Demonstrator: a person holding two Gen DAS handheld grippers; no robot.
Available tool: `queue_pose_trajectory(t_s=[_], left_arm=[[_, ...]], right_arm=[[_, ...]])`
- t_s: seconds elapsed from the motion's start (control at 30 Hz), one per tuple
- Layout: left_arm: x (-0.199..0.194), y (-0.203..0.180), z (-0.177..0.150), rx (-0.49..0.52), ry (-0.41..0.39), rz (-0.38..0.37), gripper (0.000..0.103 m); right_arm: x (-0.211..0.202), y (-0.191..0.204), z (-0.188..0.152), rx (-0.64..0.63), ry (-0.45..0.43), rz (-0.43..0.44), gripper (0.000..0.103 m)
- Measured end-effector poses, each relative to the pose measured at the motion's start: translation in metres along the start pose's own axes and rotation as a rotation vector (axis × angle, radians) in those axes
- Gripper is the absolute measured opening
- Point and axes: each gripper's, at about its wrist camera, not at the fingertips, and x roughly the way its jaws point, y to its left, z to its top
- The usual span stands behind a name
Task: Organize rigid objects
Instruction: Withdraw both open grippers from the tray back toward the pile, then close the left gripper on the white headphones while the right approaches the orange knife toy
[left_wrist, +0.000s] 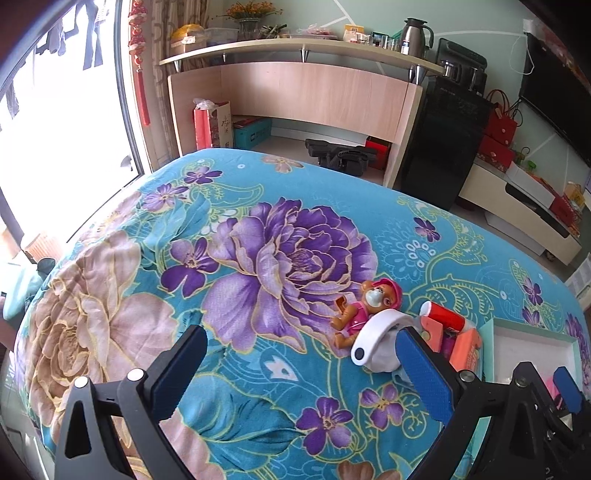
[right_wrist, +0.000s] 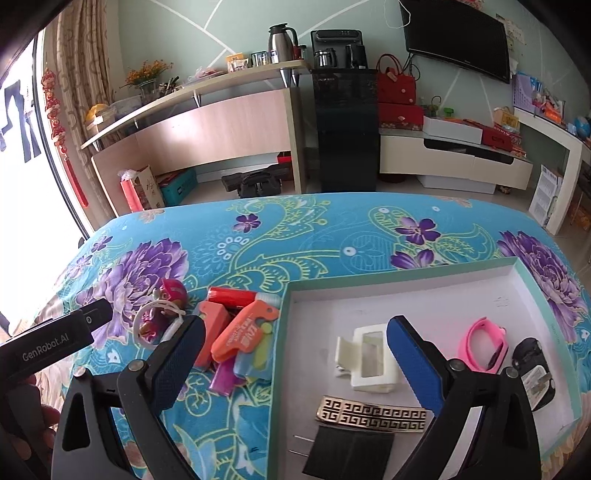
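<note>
Hovering low over the flowered cloth (left_wrist: 258, 229), the left gripper (left_wrist: 299, 365) has its jaws spread wide and holds nothing. Just ahead of its right-hand finger lies the small pile that is not yet sorted: a white band (left_wrist: 376, 332) closest, touching or almost touching that finger, then a toy figure with a pink cap (left_wrist: 365, 306) a little further forward, and beyond them a red cylinder (left_wrist: 443, 315) and some orange pieces (left_wrist: 469, 350). The white band runs with its long axis slanted, from near the fingertip forward and to the right, so I judge the gripper must shift a little to the right and turn before closing across the narrow side.

The right gripper (right_wrist: 295, 363) is also wide open and empty. It stands over the near left part of the box (right_wrist: 524, 269), with its right finger above the box floor and its left finger outside, over the cloth. Between and ahead of its fingers are a white clip (right_wrist: 369, 360) and a patterned gold and black strip (right_wrist: 369, 413); to the right of the gripper lie a pink bracelet (right_wrist: 484, 347) and a black item (right_wrist: 535, 373).

The pile lies to the left of the right gripper, beside its left finger. The left gripper looks nearer to the band, so this hand seems better placed for the next pick
</note>
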Motion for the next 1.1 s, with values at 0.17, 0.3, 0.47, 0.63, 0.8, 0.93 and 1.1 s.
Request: queue_pose_trajectory(t_s=[0.17, 0.3, 0.47, 0.63, 0.8, 0.93, 1.1], left_arm=[[0.001, 0.017, 0.002, -0.016, -0.003, 0.044, 0.103], [0.003, 0.029, 0.002, -0.04, 0.005, 0.037, 0.103], [0.007, 0.035, 0.002, -0.042, 0.016, 0.031, 0.103], [0.019, 0.028, 0.0, -0.01, 0.04, -0.015, 0.103], [0.034, 0.015, -0.004, 0.033, 0.069, -0.032, 0.103], [0.041, 0.009, -0.004, 0.051, 0.074, -0.051, 0.103], [0.045, 0.002, -0.004, 0.078, 0.068, -0.075, 0.102]], right_arm=[[0.012, 0.014, -0.003, -0.016, 0.029, 0.029, 0.099], [0.018, 0.019, -0.005, -0.021, 0.048, 0.035, 0.099], [0.021, 0.019, -0.005, 0.013, 0.048, 0.069, 0.099], [0.025, 0.024, -0.005, 0.003, 0.053, 0.075, 0.099], [0.033, 0.031, -0.007, -0.014, 0.065, 0.086, 0.098], [0.036, 0.036, -0.007, -0.029, 0.076, 0.091, 0.096], [0.043, 0.03, -0.006, 0.013, 0.105, 0.115, 0.074]])
